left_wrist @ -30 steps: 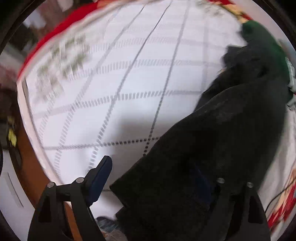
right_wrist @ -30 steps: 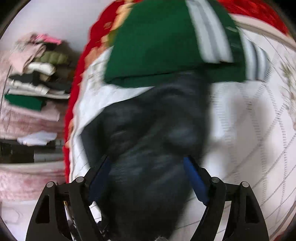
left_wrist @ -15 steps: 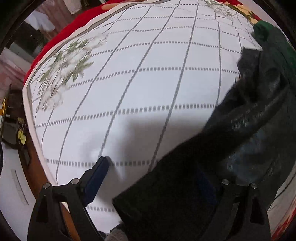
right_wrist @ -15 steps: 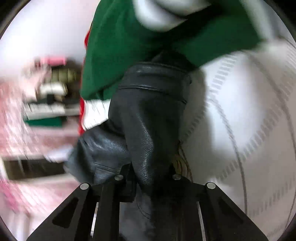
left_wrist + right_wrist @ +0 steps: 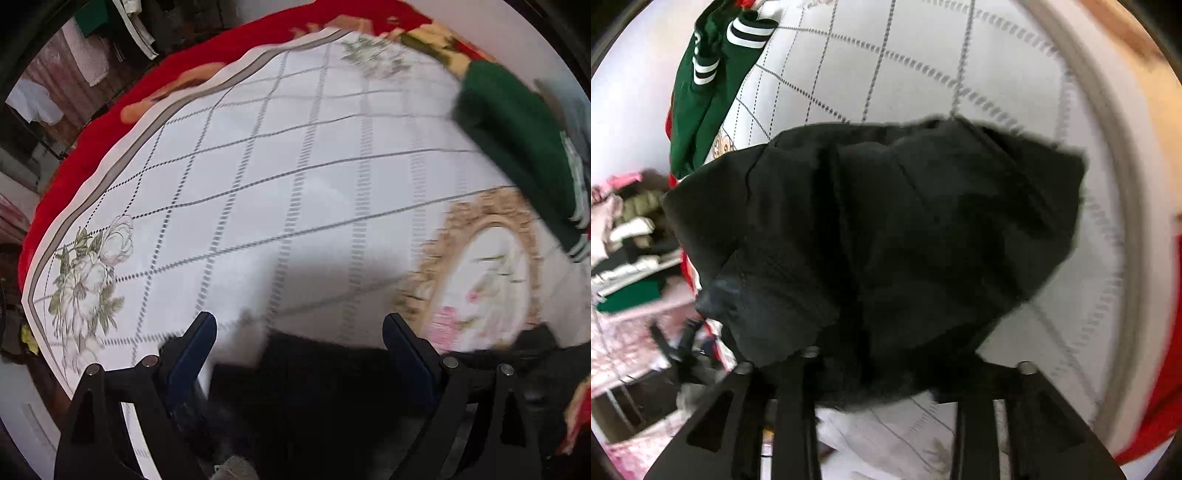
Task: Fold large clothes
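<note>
A large black garment [image 5: 886,229] hangs bunched in front of my right gripper [image 5: 882,373], whose fingers are close together and hidden under the cloth, shut on it. In the left wrist view the same black garment [image 5: 325,384] lies low between the fingers of my left gripper [image 5: 299,343], which is open wide with its blue pads clear of the cloth. Both are above a white checked bedspread [image 5: 295,184].
A green garment with white stripes [image 5: 517,147] lies at the far right of the bed, also in the right wrist view [image 5: 701,85]. A red blanket [image 5: 110,122] edges the bedspread. Stacked folded clothes [image 5: 628,251] sit on shelves beside the bed.
The black garment has been pulled off the middle of the bed toward the near edge. My left gripper no longer has cloth over its right finger. The right gripper shut on the garment and lifted it.
</note>
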Demonstrator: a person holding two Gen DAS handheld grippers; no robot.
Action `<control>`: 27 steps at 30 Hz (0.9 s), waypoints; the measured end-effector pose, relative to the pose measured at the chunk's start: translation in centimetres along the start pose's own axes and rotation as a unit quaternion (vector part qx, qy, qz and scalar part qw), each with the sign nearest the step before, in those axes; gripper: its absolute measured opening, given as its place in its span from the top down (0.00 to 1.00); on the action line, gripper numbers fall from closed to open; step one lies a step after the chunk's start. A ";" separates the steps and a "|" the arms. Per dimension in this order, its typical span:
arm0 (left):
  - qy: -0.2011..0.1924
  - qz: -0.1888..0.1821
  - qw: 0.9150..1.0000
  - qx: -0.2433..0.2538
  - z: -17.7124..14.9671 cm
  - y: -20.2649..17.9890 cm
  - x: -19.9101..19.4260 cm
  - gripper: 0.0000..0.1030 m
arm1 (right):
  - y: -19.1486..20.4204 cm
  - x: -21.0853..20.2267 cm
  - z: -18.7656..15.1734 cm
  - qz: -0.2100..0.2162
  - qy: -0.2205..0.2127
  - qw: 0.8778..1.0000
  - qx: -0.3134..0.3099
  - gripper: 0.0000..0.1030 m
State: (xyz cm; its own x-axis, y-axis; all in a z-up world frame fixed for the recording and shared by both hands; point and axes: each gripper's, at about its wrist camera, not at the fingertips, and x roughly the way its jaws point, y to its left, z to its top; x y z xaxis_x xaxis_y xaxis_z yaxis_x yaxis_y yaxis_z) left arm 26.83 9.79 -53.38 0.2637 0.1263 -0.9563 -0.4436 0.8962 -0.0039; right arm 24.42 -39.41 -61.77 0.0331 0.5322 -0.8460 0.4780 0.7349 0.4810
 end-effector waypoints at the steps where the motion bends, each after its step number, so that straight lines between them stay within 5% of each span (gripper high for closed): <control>1: -0.004 0.000 1.000 0.004 -0.5 -0.9 -1.0 0.10 | 0.2 -1.2 0.0 -0.013 -0.011 1.000 -0.014 0.58; 7: -0.007 -0.027 0.999 0.047 -6.0 -8.1 -4.7 0.10 | 6.5 -5.6 -0.5 -0.092 -0.067 0.985 -0.129 0.58; 11: 0.021 -0.025 0.998 0.055 -7.0 -11.4 -1.2 0.10 | 8.6 -5.6 0.3 -0.202 -0.064 0.963 -0.168 0.58; 14: 0.038 -0.015 0.998 0.046 -6.4 -12.2 1.9 0.02 | 8.8 -6.5 0.1 -0.208 -0.063 0.966 -0.140 0.58; 20: 0.053 -0.051 0.997 0.015 -5.9 -10.5 1.6 0.00 | 11.8 -6.0 0.5 -0.104 -0.071 0.981 -0.148 0.58; 24: 0.032 -0.052 0.998 -0.007 -5.7 -8.8 -1.0 0.00 | 17.1 -0.1 3.2 -0.010 -0.040 0.981 -0.190 0.58; 27: 0.028 -0.037 0.999 -0.015 -5.4 -7.9 -1.1 0.00 | 20.5 5.2 5.0 -0.006 -0.029 0.976 -0.214 0.61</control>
State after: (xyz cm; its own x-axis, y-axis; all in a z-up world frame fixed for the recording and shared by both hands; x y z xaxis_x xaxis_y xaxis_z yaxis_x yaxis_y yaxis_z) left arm 25.39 0.30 -53.90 0.2485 0.0351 -0.9680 -0.4501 0.8891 -0.0833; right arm 38.74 -23.71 -57.47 0.0851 0.5067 -0.8579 0.0684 0.8560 0.5124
